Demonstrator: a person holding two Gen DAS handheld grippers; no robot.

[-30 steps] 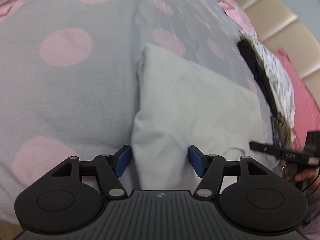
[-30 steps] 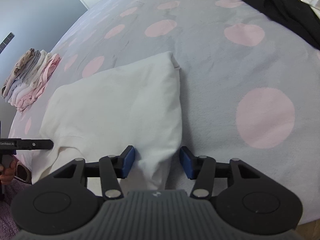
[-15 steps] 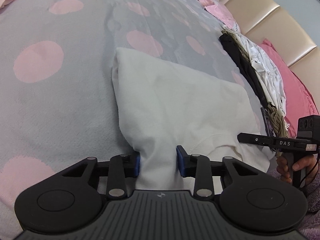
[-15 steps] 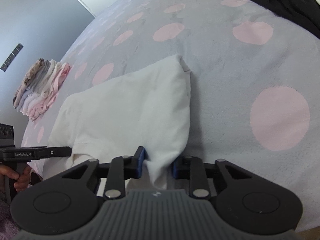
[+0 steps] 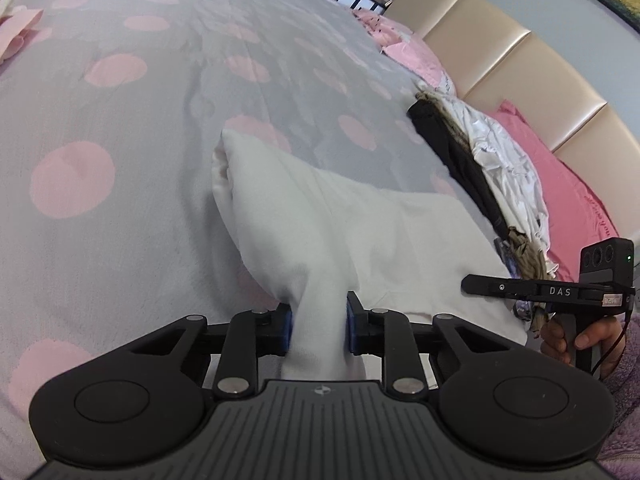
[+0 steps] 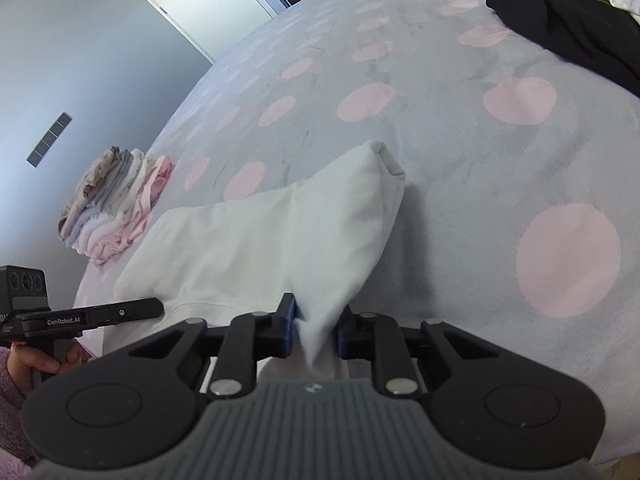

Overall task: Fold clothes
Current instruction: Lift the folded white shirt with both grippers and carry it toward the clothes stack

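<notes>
A bedroom, and the work surface is the bed (image 5: 120,240), its grey cover dotted with pink circles, a padded beige headboard (image 5: 500,64) at the upper right of the left view. At centre frame in both views lies the white garment (image 5: 360,232), already folded into a thick panel on the cover. The left tongs (image 5: 318,326) are closed on its near corner, cloth bunched between the blue pads, and the right tongs (image 6: 316,330) are clamped on the other near corner, so both bottom corners are pinched and lifted slightly while the far folded end rests on the bed.

This looks like the start of another fold: near edge gripped, ready to be carried up and over toward the far end. The next move calls for both tongs to rise together and travel forward evenly, keeping the edge taut so the layers do not slip or skew, then lay it down square.

Further out, a neat stack of folded clothes (image 6: 116,208) sits at the left of the right view, and an unfolded heap (image 5: 488,168) of black and white garments waits by a pink pillow (image 5: 568,200) on the right of the left view.

Readable writing: "DAS" on the right device seen at the lower right of the left view, and "GenRobot.AI" on the left device at the lower left of the right view.
</notes>
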